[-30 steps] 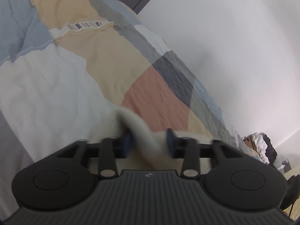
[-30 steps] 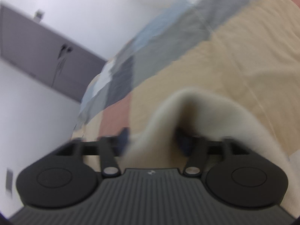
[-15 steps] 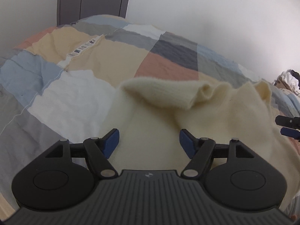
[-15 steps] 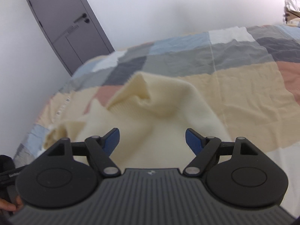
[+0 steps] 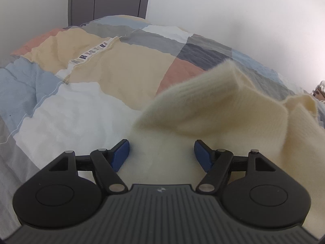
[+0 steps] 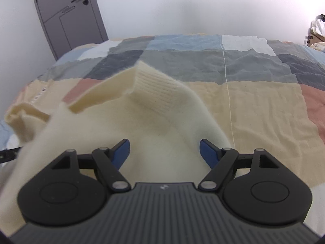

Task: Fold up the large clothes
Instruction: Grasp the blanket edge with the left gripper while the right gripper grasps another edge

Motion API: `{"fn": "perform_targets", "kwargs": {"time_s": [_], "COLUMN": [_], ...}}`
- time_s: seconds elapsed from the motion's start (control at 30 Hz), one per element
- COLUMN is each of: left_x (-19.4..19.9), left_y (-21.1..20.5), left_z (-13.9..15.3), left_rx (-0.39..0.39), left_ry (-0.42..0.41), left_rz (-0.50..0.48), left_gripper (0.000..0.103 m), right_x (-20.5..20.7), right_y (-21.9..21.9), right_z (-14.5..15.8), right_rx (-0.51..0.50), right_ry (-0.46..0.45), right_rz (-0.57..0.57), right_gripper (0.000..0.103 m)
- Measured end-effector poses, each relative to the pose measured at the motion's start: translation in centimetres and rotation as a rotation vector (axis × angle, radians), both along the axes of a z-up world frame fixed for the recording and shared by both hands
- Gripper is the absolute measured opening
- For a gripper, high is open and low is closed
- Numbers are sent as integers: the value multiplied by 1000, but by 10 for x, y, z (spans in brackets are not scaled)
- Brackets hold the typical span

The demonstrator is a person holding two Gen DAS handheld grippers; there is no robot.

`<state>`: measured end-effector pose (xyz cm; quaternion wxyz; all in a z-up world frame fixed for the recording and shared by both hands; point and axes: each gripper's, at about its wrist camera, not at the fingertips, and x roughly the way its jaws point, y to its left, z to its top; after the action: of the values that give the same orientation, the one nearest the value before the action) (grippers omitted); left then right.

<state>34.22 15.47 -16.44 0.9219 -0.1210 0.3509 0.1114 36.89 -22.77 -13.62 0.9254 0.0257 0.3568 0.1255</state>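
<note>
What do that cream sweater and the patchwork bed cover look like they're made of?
The cream sweater looks like a soft knit, perhaps wool or a blend: ribbing shows at the raised edge and the surface is fuzzy. The patchwork bed cover looks like thin, matte woven cloth, possibly cotton, going by its fine crinkles and stitched seams.

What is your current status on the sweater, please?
Left gripper and right gripper open, jaws wide, holding nothing. Cream sweater rumpled on the patchwork bedspread, unfolded. Nothing in the way.

Left hand-held gripper (image 5: pixel 161 152) and right hand-held gripper (image 6: pixel 164 152) — jaws spread, empty.
</note>
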Motion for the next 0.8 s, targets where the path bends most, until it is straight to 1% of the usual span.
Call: {"fn": "perform_targets", "kwargs": {"time_s": [0.07, 0.13, 0.17, 0.2, 0.23, 0.27, 0.3, 0.33, 0.4, 0.43, 0.47, 0.5, 0.53, 0.57, 0.6, 0.63, 0.7, 0.8], "left_x": [4, 7, 7, 8, 8, 7, 6, 5, 2, 0, -3, -6, -10, -15, -20, -26, -40, -57], "left_y": [5, 12, 15, 16, 17, 17, 15, 14, 12, 11, 10, 10, 11, 14, 18, 23, 31, 38], "left_z": [-5, -9, -11, -12, -13, -13, -12, -11, -9, -8, -6, -3, 1, 6, 11, 17, 30, 49], "left_rx": [-22, -63, -78, -90, -95, -96, -91, -88, -85, -83, -82, -83, -89, -106, -132, -161, -214, -262], "left_ry": [1, 4, 4, 3, 2, -1, -3, -6, -13, -20, -30, -43, -60, -79, -98, -121, -194, -282], "left_rz": [4, 9, 12, 13, 11, 7, 3, 0, -7, -9, -6, -2, 5, 15, 31, 43, 59, 78], "left_gripper": [75, 72, 68, 63, 61, 58, 54, 51, 37, 32, 25, 21, 20, 19, 17, 17, 15, 15], "right_x": [8, 13, 15, 16, 17, 15, 14, 11, 5, 3, 0, -3, -6, -10, -13, -18, -26, -33], "right_y": [5, 8, 8, 8, 8, 9, 9, 11, 15, 18, 20, 21, 19, 16, 13, 8, -4, -26], "right_z": [-10, -18, -21, -22, -22, -21, -20, -19, -17, -16, -14, -12, -9, -5, 1, 8, 24, 44], "right_rx": [-23, -31, -30, -26, -23, -23, -23, -24, -37, -54, -69, -72, -65, -53, -41, -33, -12, 10], "right_ry": [23, 40, 43, 45, 46, 43, 37, 31, 17, 8, -7, -23, -34, -51, -73, -99, -157, -229], "right_rz": [8, 20, 24, 29, 34, 42, 49, 60, 85, 94, 97, 88, 77, 64, 49, 25, -16, -85], "right_gripper": [79, 79, 79, 77, 75, 68, 58, 52, 30, 27, 21, 19, 17, 15, 11, 11, 11, 10]}}
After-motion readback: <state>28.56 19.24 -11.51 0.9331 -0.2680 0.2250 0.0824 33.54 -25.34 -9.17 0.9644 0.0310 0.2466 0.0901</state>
